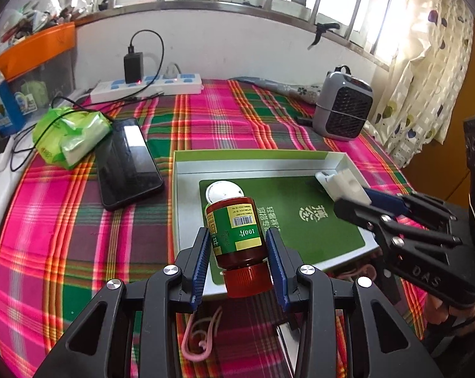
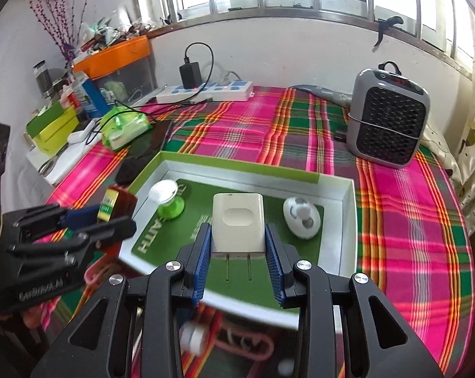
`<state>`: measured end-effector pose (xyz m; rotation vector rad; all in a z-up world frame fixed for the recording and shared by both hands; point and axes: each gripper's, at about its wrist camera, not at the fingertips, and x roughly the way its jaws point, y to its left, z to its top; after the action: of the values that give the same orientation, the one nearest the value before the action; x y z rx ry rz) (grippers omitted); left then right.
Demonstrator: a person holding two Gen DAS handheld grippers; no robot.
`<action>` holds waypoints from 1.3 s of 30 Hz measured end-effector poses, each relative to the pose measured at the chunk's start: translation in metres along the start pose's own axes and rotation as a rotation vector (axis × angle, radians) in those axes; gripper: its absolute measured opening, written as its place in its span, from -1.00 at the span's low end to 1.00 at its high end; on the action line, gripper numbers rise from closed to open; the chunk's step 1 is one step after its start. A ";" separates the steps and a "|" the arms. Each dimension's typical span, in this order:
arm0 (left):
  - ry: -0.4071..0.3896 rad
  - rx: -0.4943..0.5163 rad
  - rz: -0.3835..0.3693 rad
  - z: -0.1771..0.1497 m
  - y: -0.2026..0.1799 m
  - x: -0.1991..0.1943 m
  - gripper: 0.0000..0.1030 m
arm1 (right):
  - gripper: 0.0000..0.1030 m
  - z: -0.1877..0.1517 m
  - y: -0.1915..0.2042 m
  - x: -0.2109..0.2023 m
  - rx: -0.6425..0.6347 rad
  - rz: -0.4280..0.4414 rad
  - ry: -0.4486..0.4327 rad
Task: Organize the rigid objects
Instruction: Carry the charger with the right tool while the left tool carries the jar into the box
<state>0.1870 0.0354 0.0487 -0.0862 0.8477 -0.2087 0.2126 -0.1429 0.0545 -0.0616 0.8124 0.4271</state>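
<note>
Left gripper (image 1: 237, 261) is clamped on the red pill bottle (image 1: 235, 233), cap toward the camera, hanging over the near-left part of the shallow box (image 1: 256, 155). Right gripper (image 2: 237, 258) is clamped on the white plug adapter (image 2: 238, 223), prongs toward the camera, over the near middle of the same box.

Already in the box: a white-capped green item (image 2: 168, 200) near the left wall and a white oval gadget (image 2: 302, 217) toward the right side. Box sits on the plaid cloth (image 1: 80, 236), near its front edge.

Judgement: placing step for both.
- Lower each until it rests on the green liner before releasing; don't drop.
- Bottle is close to the white-capped item. Set it nearer the front-left corner so it doesn't knock it.
- Adapter goes in the gap between the two items.
- Grippers are near each other; lower one at a time.
</note>
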 end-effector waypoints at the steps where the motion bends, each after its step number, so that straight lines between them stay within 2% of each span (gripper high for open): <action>1: 0.003 0.000 -0.002 0.000 0.000 0.002 -0.33 | -0.33 0.003 -0.001 0.006 0.001 -0.002 0.008; 17: 0.036 0.000 0.003 0.003 0.005 0.026 -0.33 | -0.33 0.022 -0.005 0.051 -0.004 0.001 0.080; 21: 0.049 -0.005 -0.001 0.003 0.006 0.031 -0.39 | -0.33 0.025 -0.005 0.060 -0.012 -0.003 0.093; 39: 0.058 -0.002 0.005 0.005 0.009 0.040 -0.39 | -0.32 0.026 -0.005 0.080 -0.010 -0.006 0.133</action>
<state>0.2175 0.0354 0.0212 -0.0805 0.9056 -0.2066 0.2807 -0.1143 0.0146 -0.1025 0.9407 0.4251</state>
